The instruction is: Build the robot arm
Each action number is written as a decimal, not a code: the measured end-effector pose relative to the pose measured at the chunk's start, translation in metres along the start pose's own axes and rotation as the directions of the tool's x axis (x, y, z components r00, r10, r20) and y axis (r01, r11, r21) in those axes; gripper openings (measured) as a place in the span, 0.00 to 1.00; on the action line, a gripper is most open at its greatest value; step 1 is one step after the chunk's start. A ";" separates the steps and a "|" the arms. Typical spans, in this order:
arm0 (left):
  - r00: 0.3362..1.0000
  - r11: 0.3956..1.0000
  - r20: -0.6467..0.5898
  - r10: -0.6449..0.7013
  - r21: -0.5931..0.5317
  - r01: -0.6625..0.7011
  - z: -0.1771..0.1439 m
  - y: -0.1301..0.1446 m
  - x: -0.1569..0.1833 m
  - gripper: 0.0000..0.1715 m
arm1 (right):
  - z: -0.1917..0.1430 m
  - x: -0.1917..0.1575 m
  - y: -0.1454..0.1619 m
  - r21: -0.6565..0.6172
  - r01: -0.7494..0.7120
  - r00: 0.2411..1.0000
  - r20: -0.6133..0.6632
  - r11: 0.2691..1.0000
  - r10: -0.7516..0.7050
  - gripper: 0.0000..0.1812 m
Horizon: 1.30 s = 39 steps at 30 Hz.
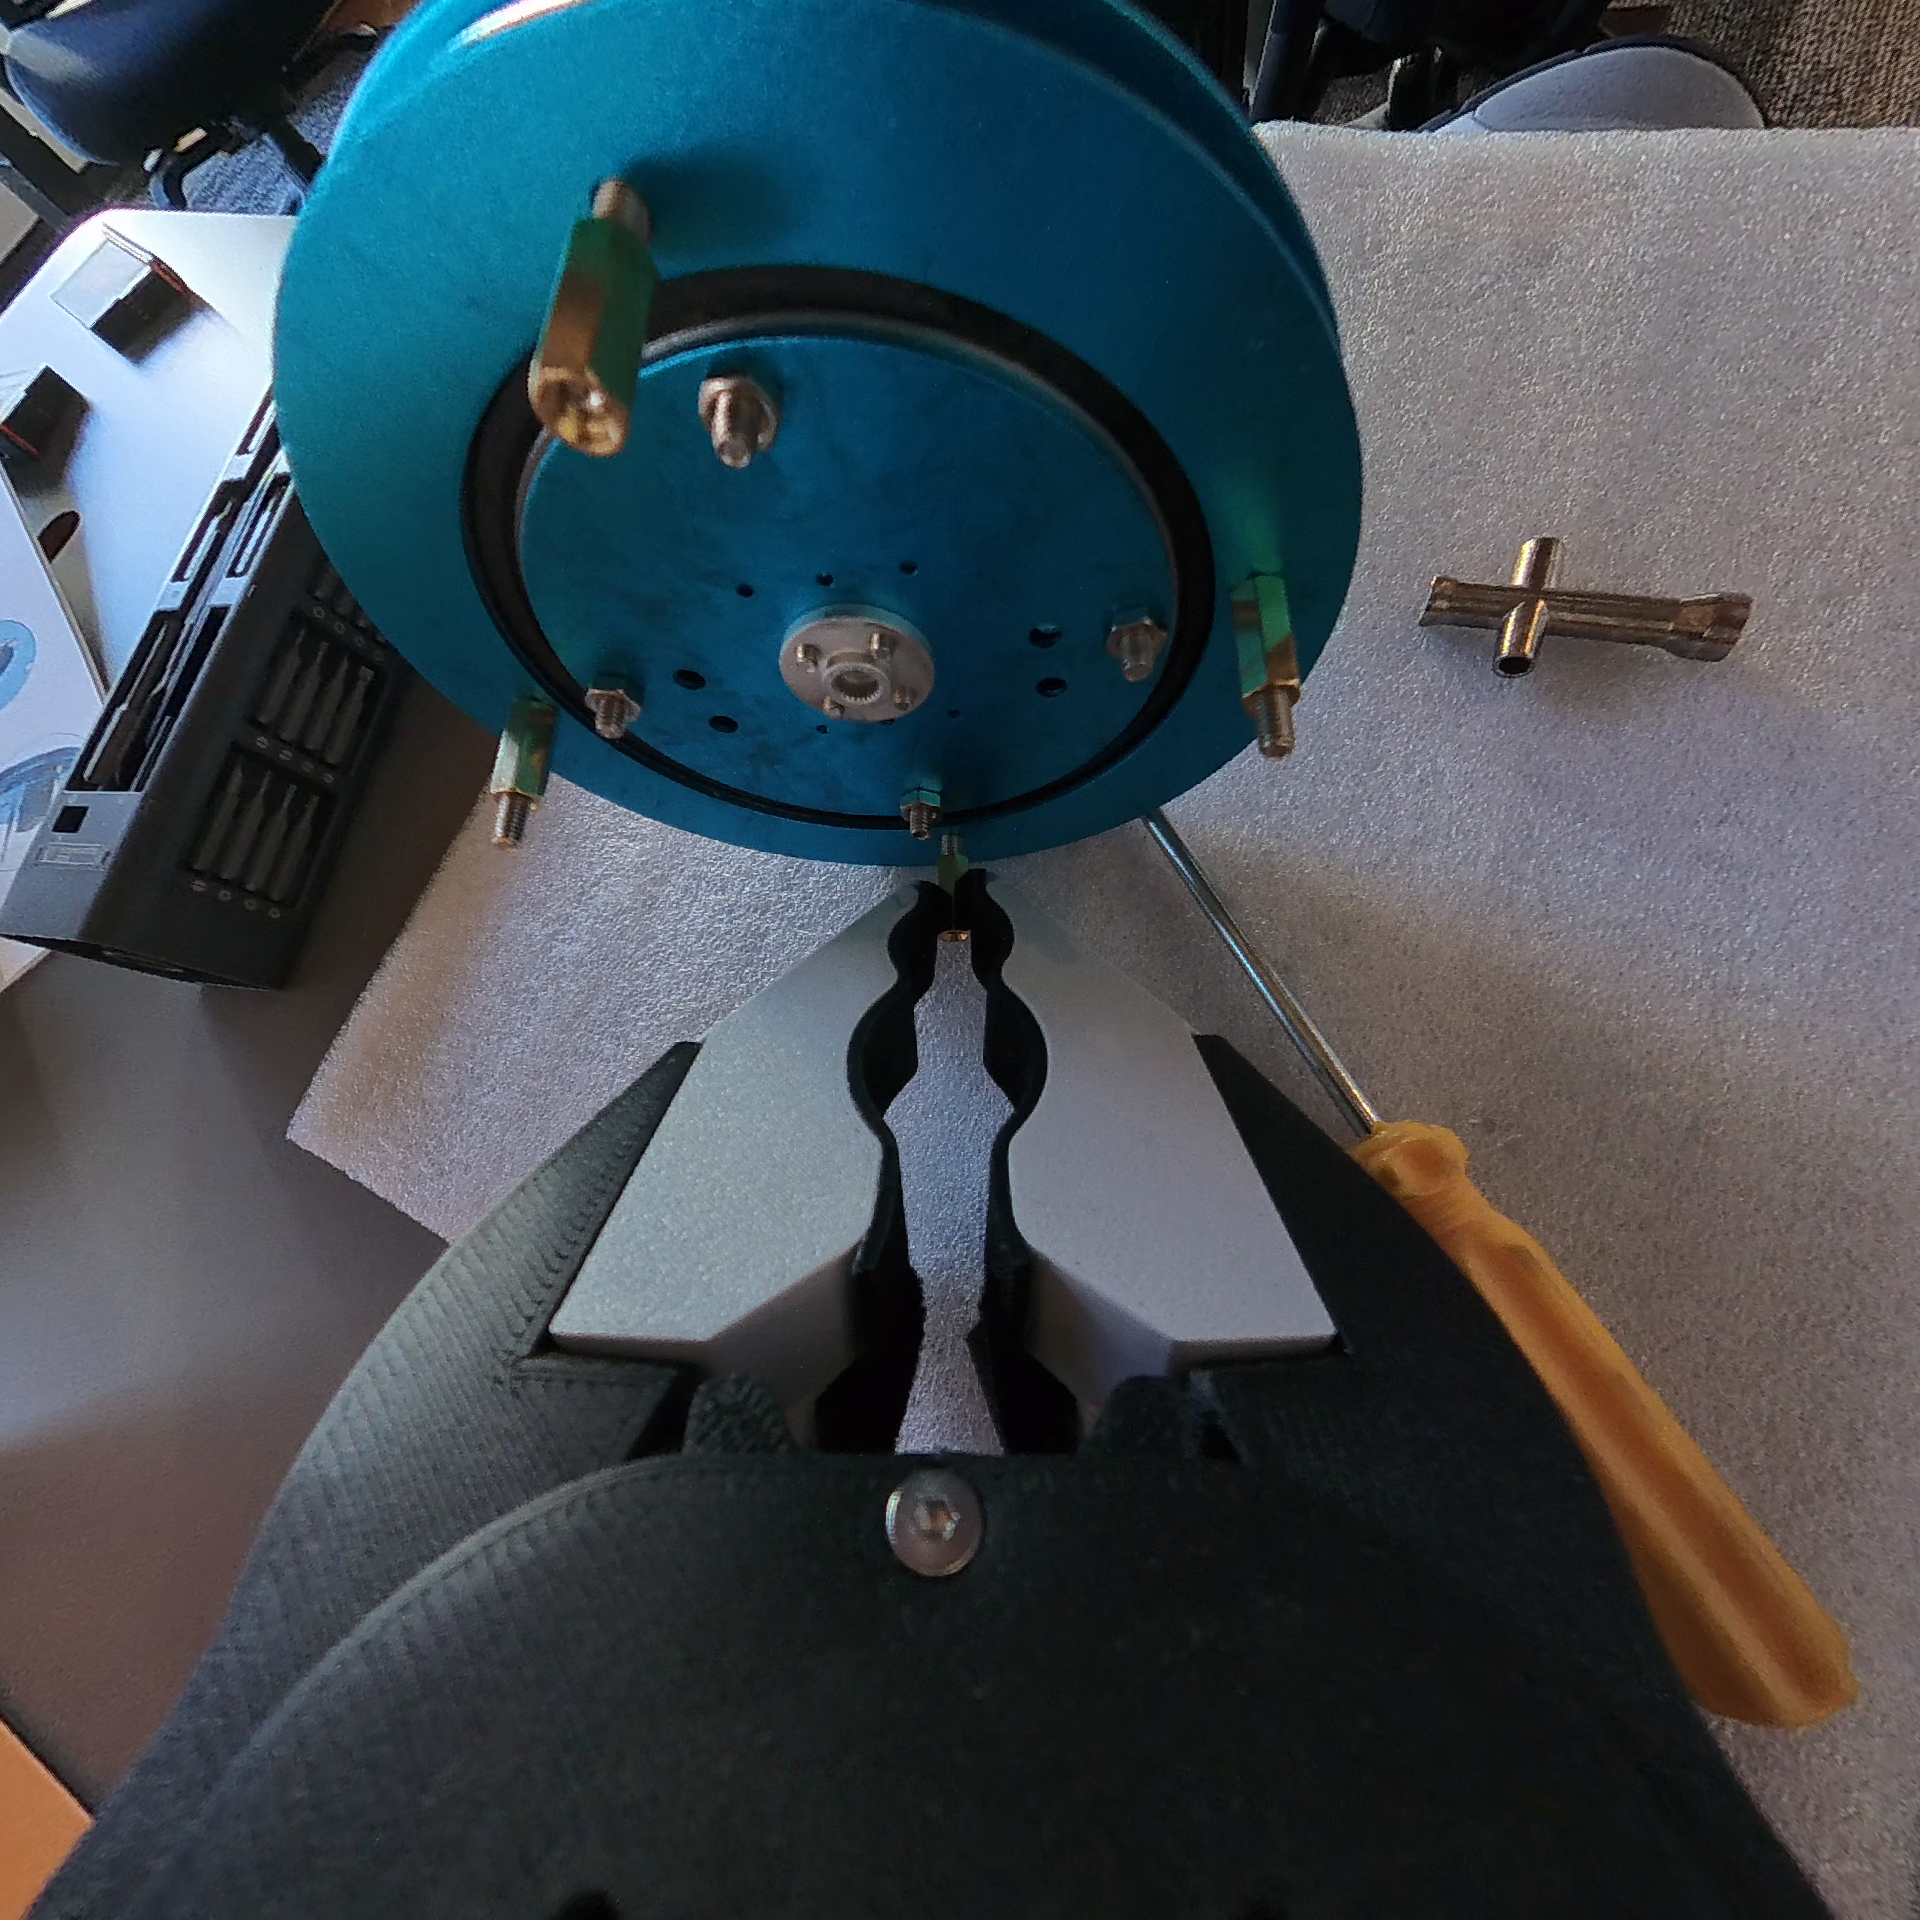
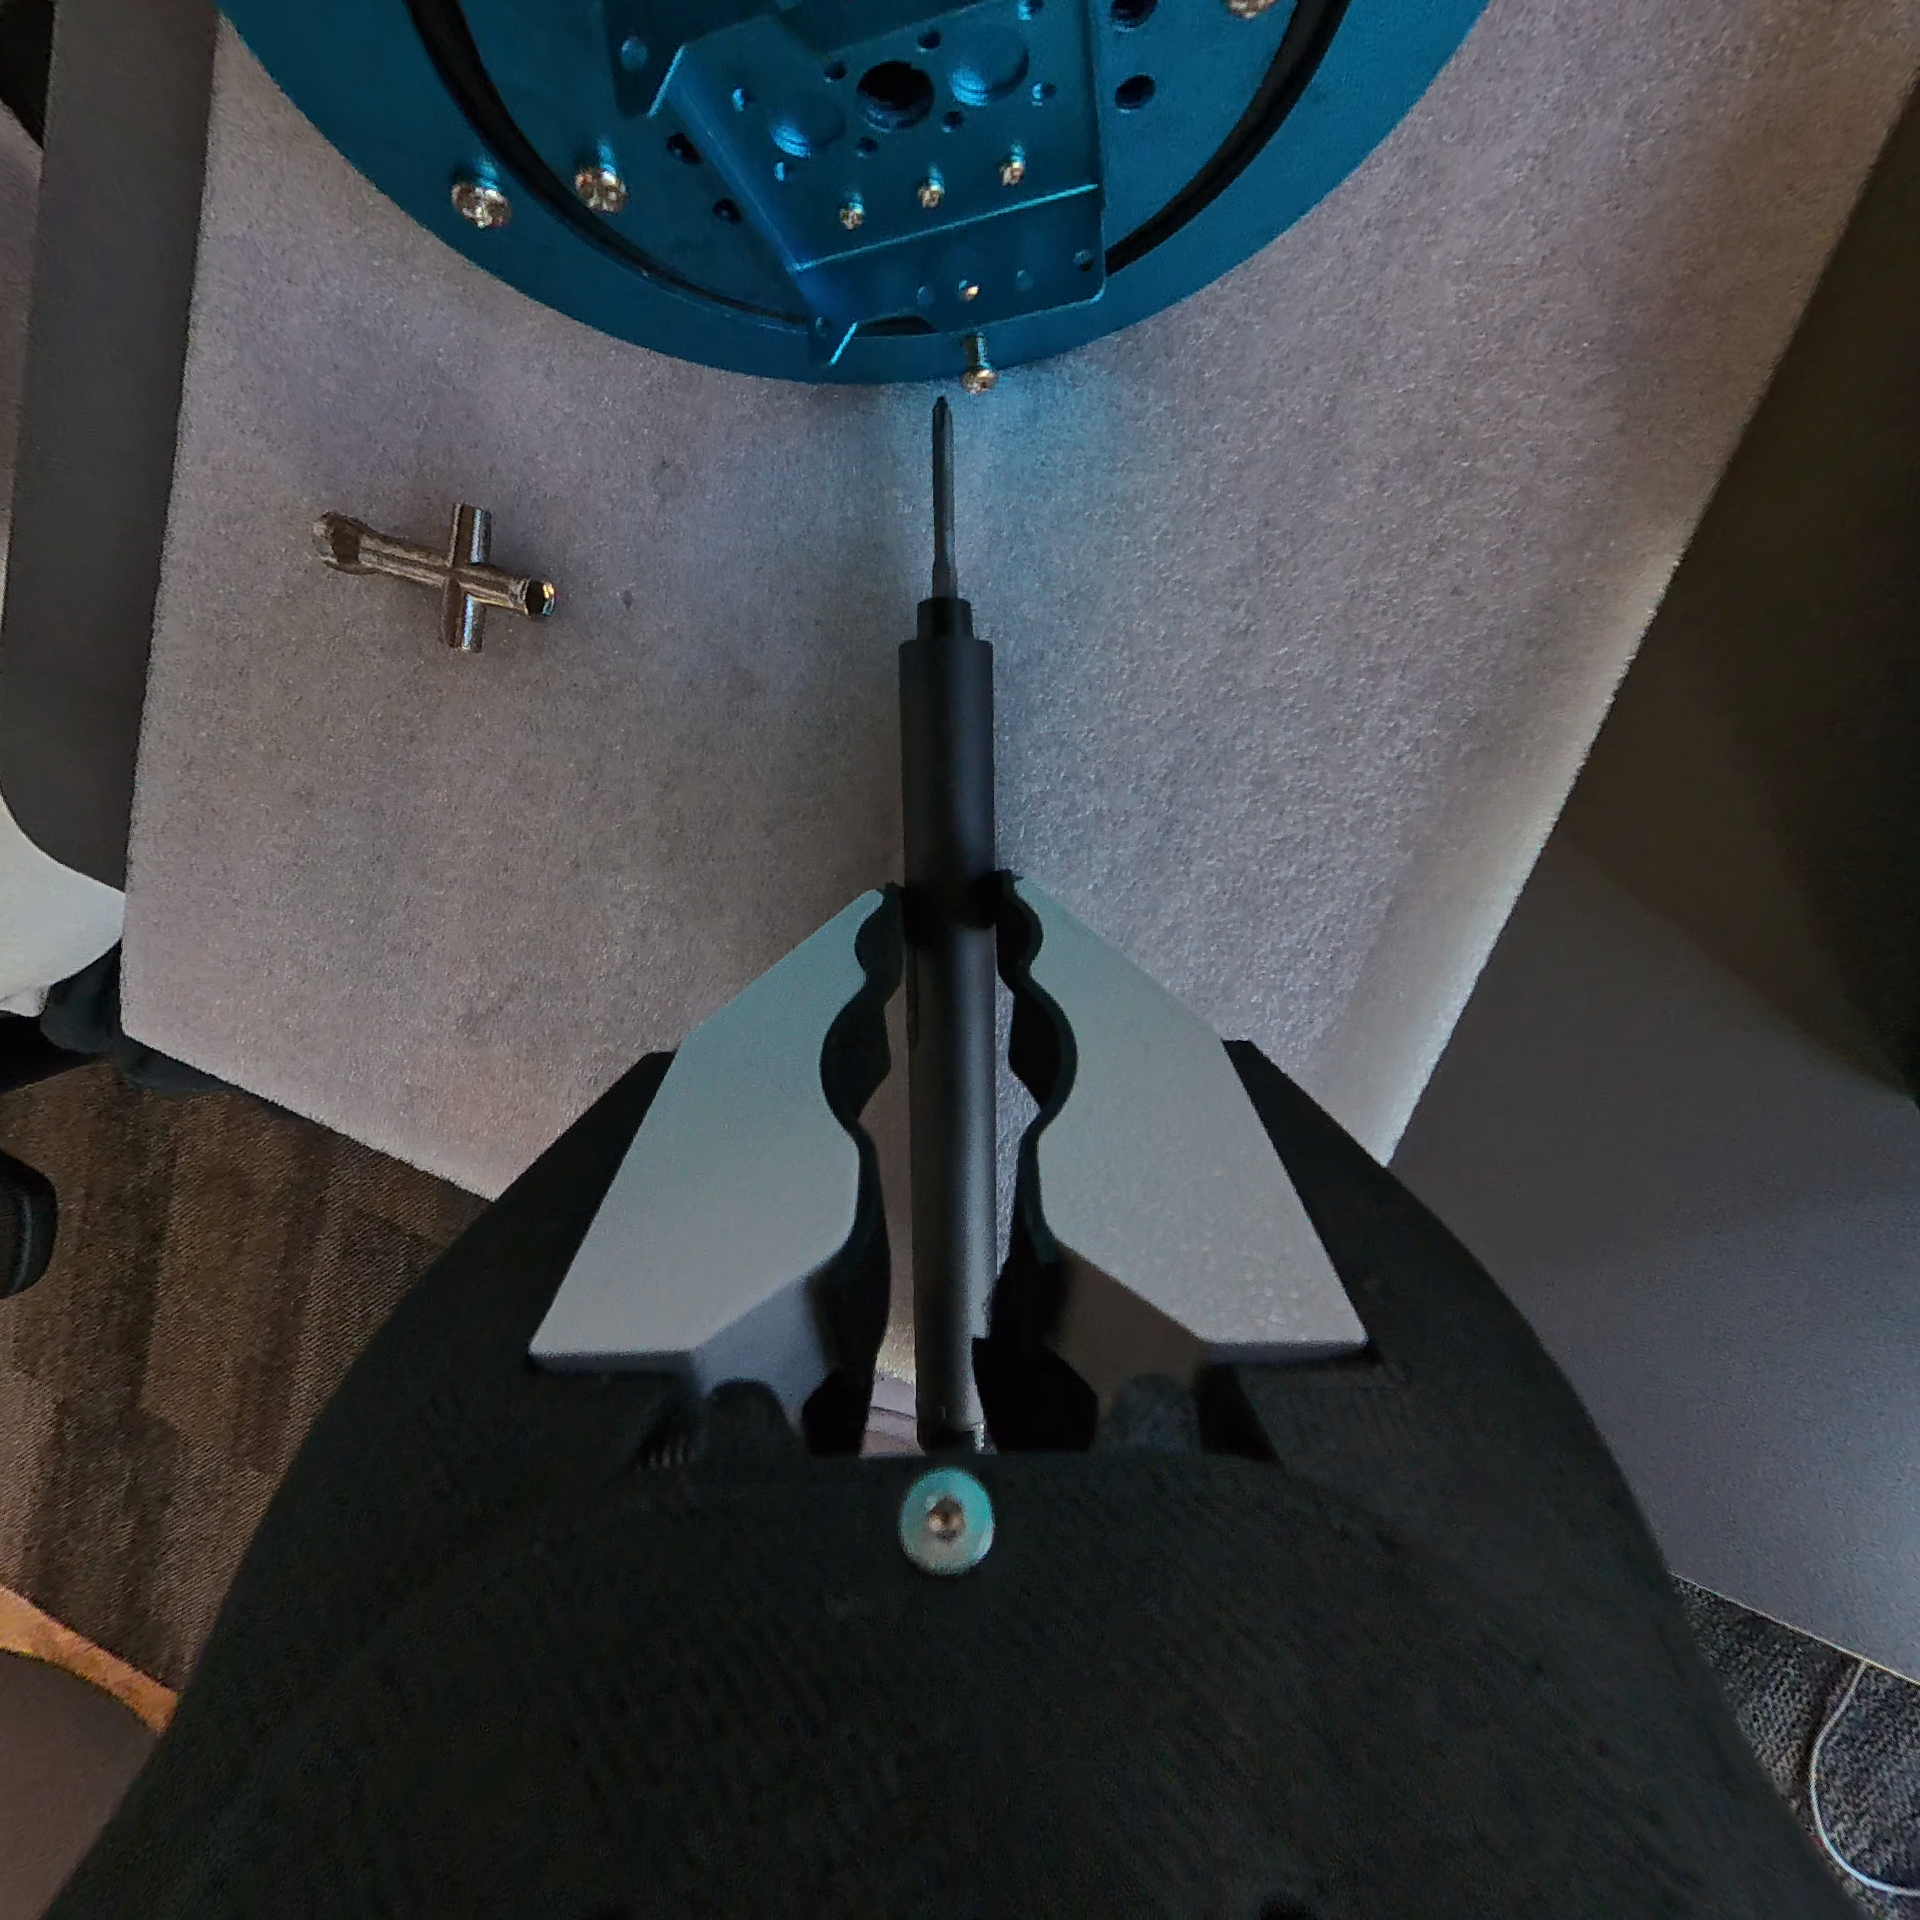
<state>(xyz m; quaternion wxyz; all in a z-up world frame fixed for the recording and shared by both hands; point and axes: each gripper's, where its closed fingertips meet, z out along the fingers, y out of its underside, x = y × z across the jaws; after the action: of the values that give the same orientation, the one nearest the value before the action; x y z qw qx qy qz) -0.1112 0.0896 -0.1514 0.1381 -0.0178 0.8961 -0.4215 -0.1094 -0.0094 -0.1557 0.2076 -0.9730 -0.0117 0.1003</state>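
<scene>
- Left gripper [image 1: 953, 914]: black ribbed printed body, pale grey wedge fingers [image 1: 748, 1143] with wavy black pads, one silver screw [image 1: 932, 1523].
- Right gripper [image 2: 951, 914]: identical build and screw [image 2: 944, 1523].

Matt blue metal disc [image 1: 831, 312], brass standoffs [image 1: 587, 322], rough white foam sheet [image 1: 1558, 883].
</scene>
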 end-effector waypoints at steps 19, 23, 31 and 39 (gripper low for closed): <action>1.000 1.000 0.000 0.005 0.002 -0.005 0.000 0.000 0.000 0.02 | -0.002 0.006 0.000 -0.002 0.067 0.985 -0.160 0.998 -0.066 0.09; 1.000 1.000 0.000 0.008 0.003 -0.008 0.000 0.000 0.000 0.02 | -0.001 0.007 -0.001 0.033 0.061 0.985 -0.161 0.998 -0.054 0.09; 1.000 1.000 -0.001 0.009 0.003 -0.009 0.000 -0.001 0.000 0.02 | -0.001 0.009 -0.003 0.020 0.072 0.982 -0.175 0.997 -0.067 0.09; 1.000 1.000 -0.004 0.006 0.002 -0.006 0.000 0.000 0.000 0.02 | 0.000 0.010 -0.004 0.002 0.083 0.979 -0.185 0.997 -0.081 0.09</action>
<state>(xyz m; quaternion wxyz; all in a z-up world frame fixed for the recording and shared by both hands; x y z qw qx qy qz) -0.1112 0.0891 -0.1514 0.1374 -0.0142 0.8959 -0.4222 -0.0995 -0.0050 -0.1557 0.2162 -0.9758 -0.0318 0.0011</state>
